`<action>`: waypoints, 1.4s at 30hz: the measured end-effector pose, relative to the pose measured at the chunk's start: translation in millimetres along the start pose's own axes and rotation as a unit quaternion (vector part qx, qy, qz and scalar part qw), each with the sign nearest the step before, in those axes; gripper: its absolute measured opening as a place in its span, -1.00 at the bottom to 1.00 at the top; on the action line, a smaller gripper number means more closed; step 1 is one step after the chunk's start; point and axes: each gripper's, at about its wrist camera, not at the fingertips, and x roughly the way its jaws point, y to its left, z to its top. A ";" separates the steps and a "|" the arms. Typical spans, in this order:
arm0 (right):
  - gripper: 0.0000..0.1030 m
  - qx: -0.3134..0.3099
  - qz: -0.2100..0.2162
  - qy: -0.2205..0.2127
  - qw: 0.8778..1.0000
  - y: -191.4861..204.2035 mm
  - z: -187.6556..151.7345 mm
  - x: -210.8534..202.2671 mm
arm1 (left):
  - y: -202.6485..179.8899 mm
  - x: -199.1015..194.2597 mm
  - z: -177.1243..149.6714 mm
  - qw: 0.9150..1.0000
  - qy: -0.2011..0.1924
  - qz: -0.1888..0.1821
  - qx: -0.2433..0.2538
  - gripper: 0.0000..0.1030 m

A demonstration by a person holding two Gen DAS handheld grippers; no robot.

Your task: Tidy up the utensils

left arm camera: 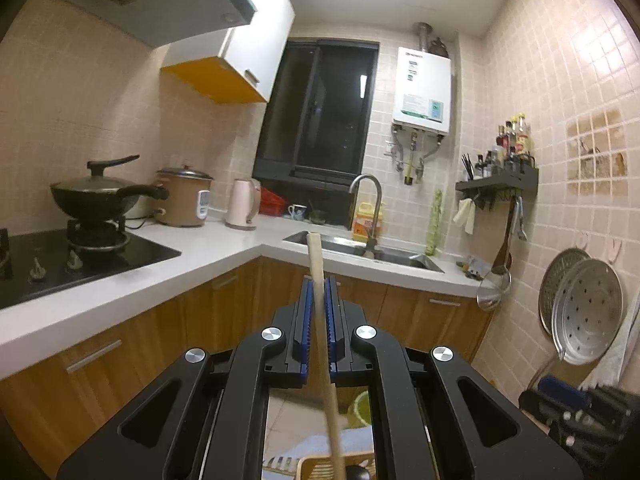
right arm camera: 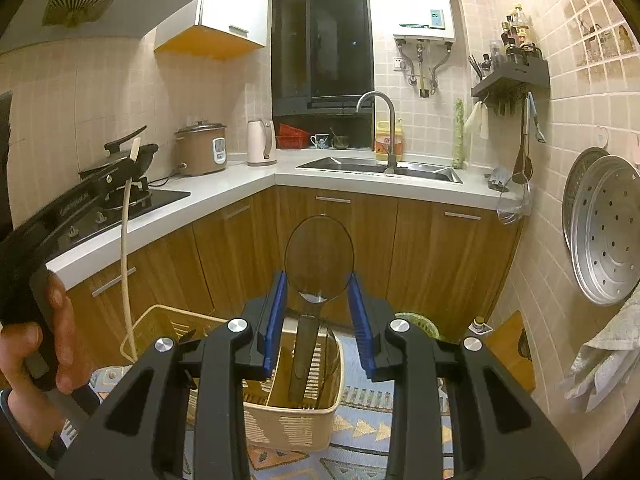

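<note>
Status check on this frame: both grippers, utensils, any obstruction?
Left hand-held gripper shut on pale wooden handle. Right hand-held gripper open, dark paddle spoon standing between its fingers, apparently untouched, in beige basket. Nothing visibly blocking.

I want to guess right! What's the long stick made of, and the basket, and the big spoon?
Stick: looks like pale, matte wood, no shine. Basket: probably beige plastic, smooth with molded slots. Big spoon: dark brown and slightly glossy, maybe wood or plastic; hard to tell.

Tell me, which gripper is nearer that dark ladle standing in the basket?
Right. The right gripper is open with the ladle standing between its fingers. The left gripper is off to the left, shut on a pale stick.
</note>
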 end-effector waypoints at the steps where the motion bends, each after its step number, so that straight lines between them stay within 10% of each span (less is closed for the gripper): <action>1: -0.45 -0.002 0.000 0.000 1.000 1.2 -1.4 0.0 | 0.3 1.5 0.0 1.000 -0.004 0.005 -0.001 -0.92; 28: -0.44 -0.024 0.016 0.033 0.999 2.8 -37.3 -2.1 | 22.3 -24.4 -52.5 0.997 0.059 -0.046 -0.003 -0.90; 42: -0.16 -0.006 0.040 0.072 0.997 -10.4 -47.6 -25.6 | 46.6 -52.6 -54.7 0.992 0.101 -0.073 -0.007 -0.22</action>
